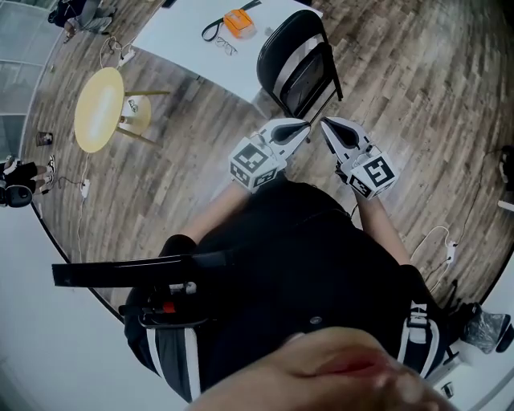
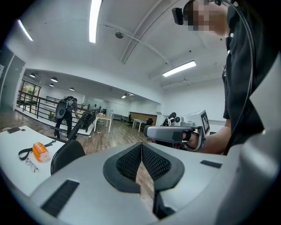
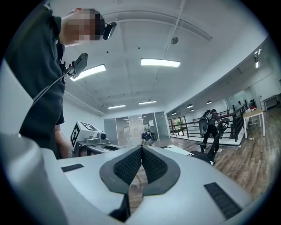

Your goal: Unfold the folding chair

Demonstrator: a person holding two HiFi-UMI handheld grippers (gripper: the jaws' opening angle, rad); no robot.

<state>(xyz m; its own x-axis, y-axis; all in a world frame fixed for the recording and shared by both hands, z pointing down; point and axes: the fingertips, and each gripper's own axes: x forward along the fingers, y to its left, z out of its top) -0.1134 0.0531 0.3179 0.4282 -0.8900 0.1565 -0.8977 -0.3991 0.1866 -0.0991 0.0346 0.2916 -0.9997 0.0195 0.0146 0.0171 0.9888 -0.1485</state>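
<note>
The black folding chair, apparently not yet unfolded, is standing untouched at twelve o'clock beside the white table, while the left gripper and right gripper are being held near it, jaws together and empty.

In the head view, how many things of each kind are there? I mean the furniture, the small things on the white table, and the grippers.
Chairs: 1, black folding chair
Tables: 2, white table, round yellow table
Small things on the white table: 2, orange object with its black strap, glasses
Grippers: 2, left gripper, right gripper
Total: 7
</note>
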